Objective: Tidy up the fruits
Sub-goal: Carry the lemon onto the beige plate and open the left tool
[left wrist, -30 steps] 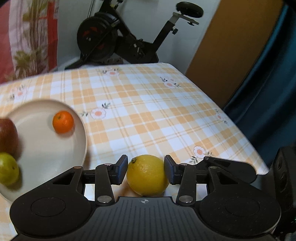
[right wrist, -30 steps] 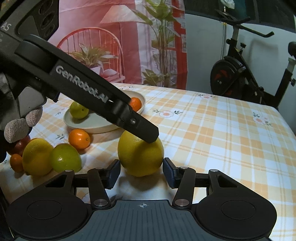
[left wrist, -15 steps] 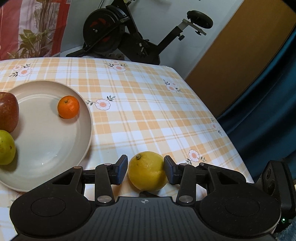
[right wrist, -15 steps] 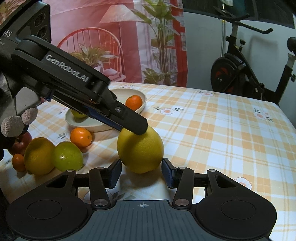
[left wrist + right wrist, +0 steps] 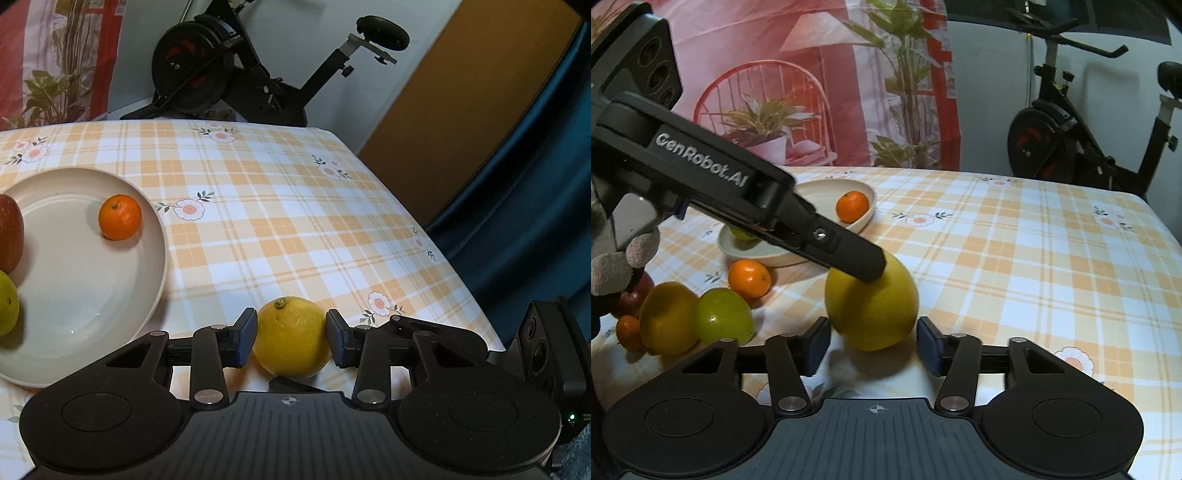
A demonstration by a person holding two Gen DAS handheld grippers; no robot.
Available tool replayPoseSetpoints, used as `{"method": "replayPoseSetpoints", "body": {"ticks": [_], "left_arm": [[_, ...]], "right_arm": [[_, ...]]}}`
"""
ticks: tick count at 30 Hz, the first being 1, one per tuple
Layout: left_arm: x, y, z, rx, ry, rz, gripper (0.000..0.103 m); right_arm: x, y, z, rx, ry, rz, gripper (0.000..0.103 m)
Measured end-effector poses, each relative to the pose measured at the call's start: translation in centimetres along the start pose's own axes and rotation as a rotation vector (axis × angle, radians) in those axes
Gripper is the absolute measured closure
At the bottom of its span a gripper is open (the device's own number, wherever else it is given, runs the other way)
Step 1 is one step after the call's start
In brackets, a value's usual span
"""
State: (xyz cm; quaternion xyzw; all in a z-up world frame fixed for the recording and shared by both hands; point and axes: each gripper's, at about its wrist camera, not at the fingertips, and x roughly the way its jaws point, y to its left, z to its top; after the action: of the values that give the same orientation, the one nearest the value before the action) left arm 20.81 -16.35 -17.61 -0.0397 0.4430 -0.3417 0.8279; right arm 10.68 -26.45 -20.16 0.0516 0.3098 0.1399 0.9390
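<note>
one lemon [image 5: 291, 341] sits between the fingers of our left gripper [image 5: 291, 341], whose jaws are closing, both pads against its sides, on the near worktop [image 5: 280, 206] right of the plate [image 5: 110, 295] holding a mandarin [image 5: 120, 217]. through the right wrist, we see our right gripper [image 5: 873, 345] opening, pads just clear of the same lemon [image 5: 875, 317], with more fruit piled at near left.

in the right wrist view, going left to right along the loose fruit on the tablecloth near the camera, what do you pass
small orange fruit at the far left → large yellow-orange fruit → green fruit → mandarin on the cloth → big lemon, which lies between the right gripper fingers
</note>
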Motion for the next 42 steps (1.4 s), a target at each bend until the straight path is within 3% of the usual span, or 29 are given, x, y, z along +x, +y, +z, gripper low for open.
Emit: {"method": "replayPoseSetpoints", "body": {"ticks": [9,16,22,31,42], "left_arm": [[-1.3,0.1,0.8,0.001,-0.045,0.009,0.06],[-4.9,1.3,3.9,-0.018,-0.155,0.051,0.06],[-6.5,3.7,6.8,-0.047,-0.193,0.115,0.06],[-6.0,9.7,8.9,-0.136,-0.177,0.155,0.06],[-4.4,14.5,9.4,-0.202,-0.131,0.194,0.06]], "right_arm": [[-0.2,0.2,1.3,-0.002,-0.019,0.006,0.057],[0.5,1.3,6.7,-0.094,-0.061,0.038,0.057],[3.6,2.4,11.3,-0.172,-0.06,0.067,0.057],[10.2,4.7,14.9,-0.246,0.019,0.113,0.057],[17.0,6.2,15.7,-0.29,0.125,0.128,0.057]]}}
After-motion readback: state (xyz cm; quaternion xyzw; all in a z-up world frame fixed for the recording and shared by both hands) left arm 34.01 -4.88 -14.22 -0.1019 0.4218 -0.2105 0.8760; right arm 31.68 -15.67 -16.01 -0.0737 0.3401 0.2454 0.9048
